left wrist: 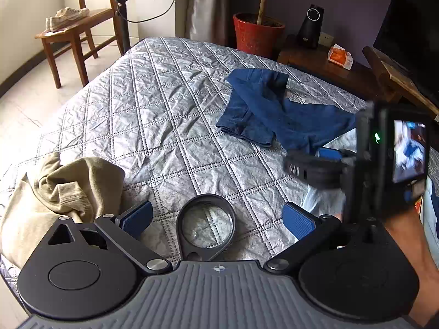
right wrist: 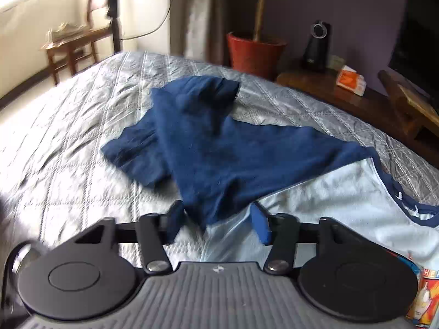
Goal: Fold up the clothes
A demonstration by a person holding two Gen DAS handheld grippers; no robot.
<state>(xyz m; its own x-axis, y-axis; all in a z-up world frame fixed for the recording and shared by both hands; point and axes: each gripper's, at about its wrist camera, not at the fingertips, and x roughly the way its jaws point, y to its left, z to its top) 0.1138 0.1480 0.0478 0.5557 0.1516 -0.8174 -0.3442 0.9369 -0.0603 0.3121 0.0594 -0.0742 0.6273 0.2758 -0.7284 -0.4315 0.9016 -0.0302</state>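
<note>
A navy garment (left wrist: 274, 112) (right wrist: 219, 150) lies crumpled on the grey quilted bed (left wrist: 164, 109) (right wrist: 68, 137), partly over a light-blue shirt (right wrist: 343, 200) (left wrist: 323, 200) with navy trim. My right gripper (right wrist: 216, 223) (left wrist: 310, 161) stands partly open at the navy garment's near corner. The cloth tip lies between its blue pads (right wrist: 260, 224), but they do not pinch it. My left gripper (left wrist: 218, 219) is wide open over bare quilt and holds nothing. A beige garment (left wrist: 55, 194) is bunched just left of it.
A wooden chair (left wrist: 71, 35) with shoes stands beyond the bed's far left corner. A red plant pot (left wrist: 258, 35), a dark side table (left wrist: 329, 63) with a speaker (left wrist: 311, 27) and a dark screen (left wrist: 411, 27) line the far right. A person's forearm (left wrist: 406, 246) carries the right gripper.
</note>
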